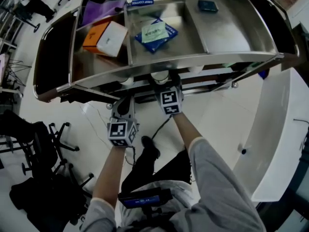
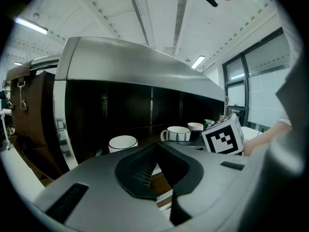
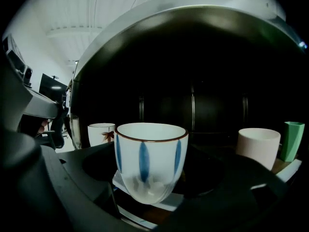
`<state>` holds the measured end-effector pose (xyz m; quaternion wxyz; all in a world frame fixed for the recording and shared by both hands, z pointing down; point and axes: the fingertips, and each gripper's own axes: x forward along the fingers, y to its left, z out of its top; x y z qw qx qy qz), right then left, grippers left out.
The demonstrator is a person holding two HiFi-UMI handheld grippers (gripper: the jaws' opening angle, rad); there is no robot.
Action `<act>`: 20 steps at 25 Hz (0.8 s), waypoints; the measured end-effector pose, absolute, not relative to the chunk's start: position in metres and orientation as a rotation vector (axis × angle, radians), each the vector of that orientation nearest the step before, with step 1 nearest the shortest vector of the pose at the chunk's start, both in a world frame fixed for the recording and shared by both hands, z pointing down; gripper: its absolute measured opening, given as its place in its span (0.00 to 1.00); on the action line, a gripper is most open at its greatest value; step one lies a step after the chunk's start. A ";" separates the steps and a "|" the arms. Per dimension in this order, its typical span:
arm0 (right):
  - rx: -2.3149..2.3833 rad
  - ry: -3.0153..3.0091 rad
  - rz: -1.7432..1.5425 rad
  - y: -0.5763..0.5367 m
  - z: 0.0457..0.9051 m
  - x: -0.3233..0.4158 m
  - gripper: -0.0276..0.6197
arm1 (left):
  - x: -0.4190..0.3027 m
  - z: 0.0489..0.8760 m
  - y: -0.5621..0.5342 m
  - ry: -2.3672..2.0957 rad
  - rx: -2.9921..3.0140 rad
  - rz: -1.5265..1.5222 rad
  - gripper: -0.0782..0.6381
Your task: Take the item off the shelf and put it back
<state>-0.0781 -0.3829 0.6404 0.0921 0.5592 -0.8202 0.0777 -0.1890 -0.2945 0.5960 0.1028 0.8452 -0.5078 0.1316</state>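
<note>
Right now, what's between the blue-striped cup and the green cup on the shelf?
A plain pale cup stands between the blue-striped cup and the green cup, close beside the green one; the right gripper view shows it.

An open office or lab workroom: wheeled office chairs (image 1: 50, 139) on a pale floor (image 1: 217, 115), strip lights (image 2: 31, 25) on a panelled ceiling (image 2: 159, 13), tall glazed walls (image 2: 258, 76), and a steel shelf (image 1: 193, 60).

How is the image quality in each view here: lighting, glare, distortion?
Head view: strong fisheye bend, glare on the steel shelf top. Left gripper view: bright ceiling, shelf interior dark, black vignette corners. Right gripper view: dark throughout; the blue-striped cup sharp at its rim, hazy near its base.
</note>
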 end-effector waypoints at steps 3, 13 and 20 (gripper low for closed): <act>1.667 -2.435 0.228 -0.394 0.643 -0.081 0.67 | -0.189 0.601 -0.298 -1.501 2.493 0.388 0.12; 1.657 -2.407 0.223 -0.415 0.657 -0.086 0.67 | -0.189 0.606 -0.309 -1.511 2.485 0.378 0.12; 1.661 -2.415 0.220 -0.418 0.658 -0.086 0.67 | -0.191 0.614 -0.309 -1.516 2.460 0.373 0.12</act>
